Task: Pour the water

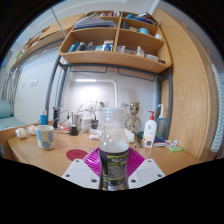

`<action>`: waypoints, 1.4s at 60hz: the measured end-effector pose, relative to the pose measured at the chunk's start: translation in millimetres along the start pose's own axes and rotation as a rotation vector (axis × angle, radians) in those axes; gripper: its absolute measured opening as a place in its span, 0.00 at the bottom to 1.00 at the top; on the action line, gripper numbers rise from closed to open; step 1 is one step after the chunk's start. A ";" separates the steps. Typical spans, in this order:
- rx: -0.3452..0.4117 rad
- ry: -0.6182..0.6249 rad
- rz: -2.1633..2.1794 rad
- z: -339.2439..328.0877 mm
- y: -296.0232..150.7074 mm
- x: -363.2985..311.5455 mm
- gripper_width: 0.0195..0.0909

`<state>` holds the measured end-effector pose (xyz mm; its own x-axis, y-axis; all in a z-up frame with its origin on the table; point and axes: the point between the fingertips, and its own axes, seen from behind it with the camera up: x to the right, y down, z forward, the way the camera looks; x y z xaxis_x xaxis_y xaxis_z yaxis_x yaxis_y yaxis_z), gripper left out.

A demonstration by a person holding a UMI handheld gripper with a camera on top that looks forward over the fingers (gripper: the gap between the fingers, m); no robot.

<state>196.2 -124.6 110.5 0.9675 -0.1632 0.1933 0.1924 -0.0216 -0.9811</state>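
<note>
1. While I hold the clear plastic water bottle with a dark label [114, 160] upright, it sits between the two fingers of my gripper [113, 172], whose magenta pads [96, 160] press it from both sides; I judge the grip closed on the bottle, which looks lifted off the wooden desk [180, 160].
2. To pour well, I would first pick the vessel: the blue-grey cup [45, 136] stands on the desk well to the left, beyond the fingers, and seems the likely target, though I cannot be sure.
3. I cannot tell whether the bottle's cap is on; that needs checking before any tilt.
4. I would carry the bottle over the cup's rim with the neck level, then roll slowly, since the soft wall may give under the pads.
5. A round dark-red coaster [77, 154] lies just left of the fingers; I would pass above it.
6. A white pump bottle with a red label [150, 129] stands to the right beyond the fingers, and shelves [110, 50] hang above the desk; neither blocks a leftward path.
</note>
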 end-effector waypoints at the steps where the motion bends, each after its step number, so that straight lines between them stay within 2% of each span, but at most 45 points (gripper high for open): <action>1: -0.002 -0.002 -0.003 0.4 -0.1 -0.1 0.10; 13: -0.026 -0.011 -0.007 2.2 -0.4 -0.7 0.09; 22: -0.025 -0.038 -0.186 18.3 -24.2 -11.7 0.09; 32: 0.050 -0.073 -0.655 58.7 -66.0 -50.9 0.09; 42: 0.093 -0.130 -1.162 92.5 -75.2 -112.6 0.09; 53: 0.184 -0.134 -1.634 124.2 -80.6 -157.1 0.09; 75: 0.333 -0.053 -2.182 138.7 -97.6 -198.3 0.10; 84: 0.325 -0.047 -2.206 140.0 -95.6 -200.0 0.11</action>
<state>7.3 48.1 167.0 -0.7465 -0.1014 0.6576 0.6581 0.0334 0.7522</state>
